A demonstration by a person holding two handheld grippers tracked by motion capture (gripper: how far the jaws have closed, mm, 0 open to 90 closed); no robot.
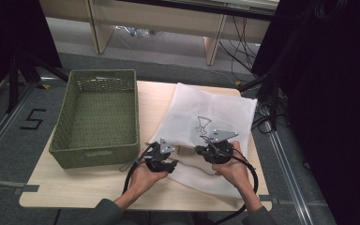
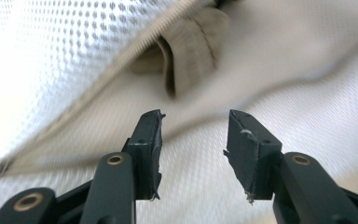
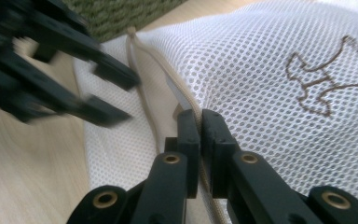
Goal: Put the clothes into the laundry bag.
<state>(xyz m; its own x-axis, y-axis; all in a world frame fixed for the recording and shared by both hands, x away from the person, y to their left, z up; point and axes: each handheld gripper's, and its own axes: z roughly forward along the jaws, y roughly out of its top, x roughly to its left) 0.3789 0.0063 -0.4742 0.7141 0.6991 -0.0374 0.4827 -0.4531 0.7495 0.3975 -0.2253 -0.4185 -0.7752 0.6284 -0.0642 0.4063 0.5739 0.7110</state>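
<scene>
Right claw (image 3: 199, 122) pinching mesh bag (image 3: 270, 88) edge, left claw (image 2: 193, 122) parted.

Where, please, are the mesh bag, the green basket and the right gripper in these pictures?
mesh bag (image 1: 215, 110): high view, on its white netting above the brown emblem.
green basket (image 1: 95, 157): high view, on its near outer wall.
right gripper (image 3: 200, 116): right gripper view, at its closed fingertips on the bag's edge.

A black numeral "5" (image 1: 33, 119) stands on the grey floor (image 1: 9, 154), left of the bench. The white mesh bag (image 1: 225, 112) carries a brown outlined emblem (image 1: 202, 124), a figure and not letters; the right gripper view shows it closer (image 3: 326, 84). No other text, label or brand can be read.
</scene>
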